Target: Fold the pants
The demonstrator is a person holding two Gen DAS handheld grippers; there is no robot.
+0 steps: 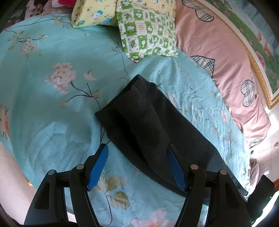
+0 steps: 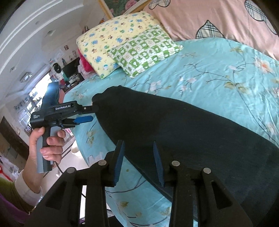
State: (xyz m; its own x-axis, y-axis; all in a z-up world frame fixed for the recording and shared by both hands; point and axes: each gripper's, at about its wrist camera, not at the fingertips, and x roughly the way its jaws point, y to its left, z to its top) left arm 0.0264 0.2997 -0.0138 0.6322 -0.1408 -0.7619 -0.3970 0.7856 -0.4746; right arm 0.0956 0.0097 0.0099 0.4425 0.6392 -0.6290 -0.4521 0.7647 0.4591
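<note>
The black pants lie flat in a long strip on the turquoise floral bedsheet. My left gripper is open just above the sheet; its right finger is over the pants, its left finger over bare sheet. In the right wrist view the pants run from the left end toward the lower right. My right gripper is open over the pants' near edge, holding nothing. The left gripper shows there at the pants' left end, jaws apart, its upper finger touching the cloth.
A green checked pillow and a yellow cartoon pillow lie at the head of the bed. A pink quilt runs along the right side by a gold-framed picture. The bed edge drops to the floor at left.
</note>
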